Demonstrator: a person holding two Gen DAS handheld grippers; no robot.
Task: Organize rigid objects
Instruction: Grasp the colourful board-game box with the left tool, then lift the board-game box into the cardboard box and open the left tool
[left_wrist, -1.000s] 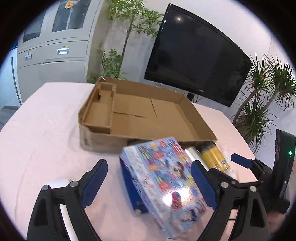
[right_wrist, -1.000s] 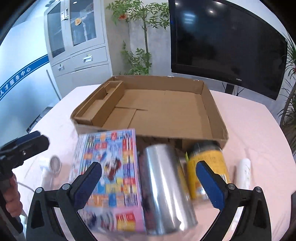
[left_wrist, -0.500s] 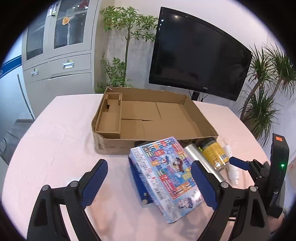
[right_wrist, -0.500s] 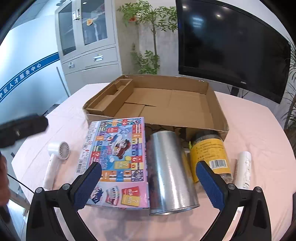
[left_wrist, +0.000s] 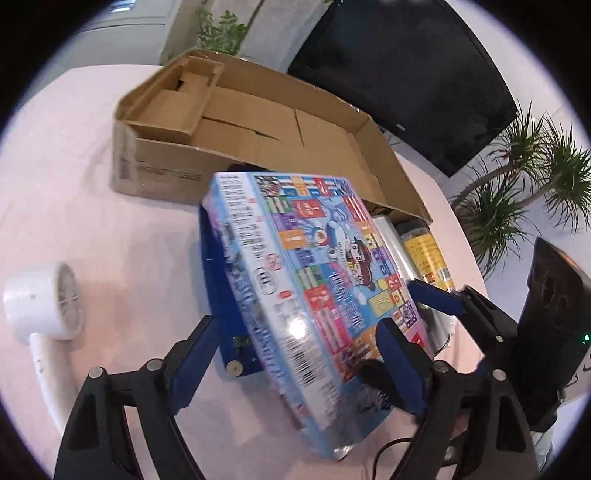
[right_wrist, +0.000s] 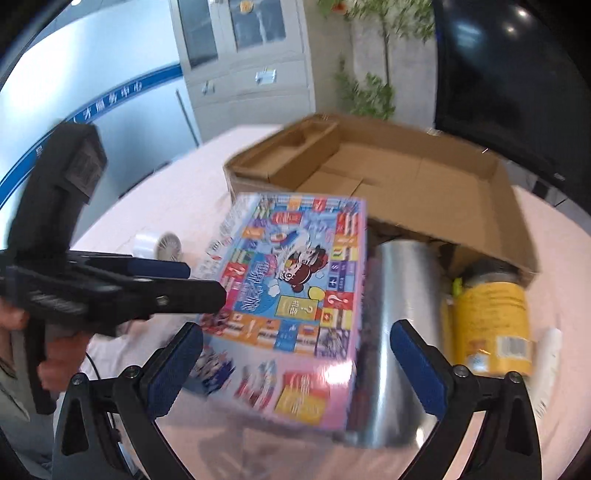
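A colourful board game box (left_wrist: 314, 295) lies tilted on a blue object (left_wrist: 218, 295) on the pink table, in front of an open cardboard box (left_wrist: 258, 125). My left gripper (left_wrist: 295, 365) is open with its jaws on either side of the game box's near end. In the right wrist view the game box (right_wrist: 295, 288) lies left of a silver cylinder (right_wrist: 402, 325) and a yellow-labelled jar (right_wrist: 491, 325). My right gripper (right_wrist: 295, 365) is open, just short of the game box and the cylinder. The left gripper (right_wrist: 177, 280) shows at the game box's left edge.
A white handheld fan (left_wrist: 48, 306) lies on the table to the left. A white tube (right_wrist: 550, 365) lies right of the jar. The cardboard box (right_wrist: 406, 181) has a small compartment at its left end. A black TV (left_wrist: 406, 74), plants and a cabinet stand behind the table.
Both grippers have moved forward and down toward the objects. The left gripper's jaws now straddle the game box's near end, and the game box looks more tilted.
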